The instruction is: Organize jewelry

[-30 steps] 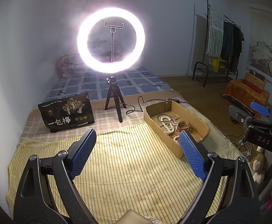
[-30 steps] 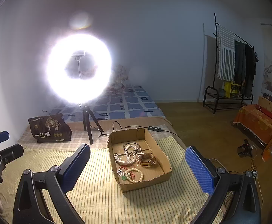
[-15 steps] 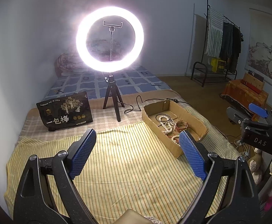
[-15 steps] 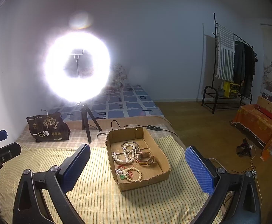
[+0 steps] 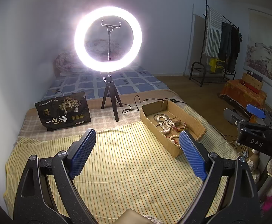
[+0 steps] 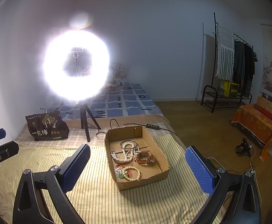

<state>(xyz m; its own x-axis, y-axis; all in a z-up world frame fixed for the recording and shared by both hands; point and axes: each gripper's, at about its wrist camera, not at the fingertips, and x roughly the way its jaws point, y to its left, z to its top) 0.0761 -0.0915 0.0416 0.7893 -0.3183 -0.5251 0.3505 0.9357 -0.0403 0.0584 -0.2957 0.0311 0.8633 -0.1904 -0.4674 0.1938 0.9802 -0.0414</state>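
Both tongs, left tongs [image 5: 137, 155] and right tongs [image 6: 138, 166], are hanging wide apart, gripping nothing. The cardboard box [image 6: 155, 179] of jewelry [image 6: 130, 154] (beads, bracelets) is sitting on the bed, between the right tongs' fingers and just beyond the left tongs' right finger.

Jewelry [image 6: 130, 156] lies in the box [image 6: 158, 149], ring light [image 6: 76, 65] behind-left.

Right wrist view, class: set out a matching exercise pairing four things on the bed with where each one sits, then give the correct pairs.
Things:
1. cardboard box
2. cream bead bracelet
3. black snack bag
4. ring light

Places:
A. on a tripod, behind the striped cloth
B. in the box's near end
C. on the striped cloth, between the open right gripper fingers
D. far left, beside the tripod

Pairs: 1-C, 2-B, 3-D, 4-A
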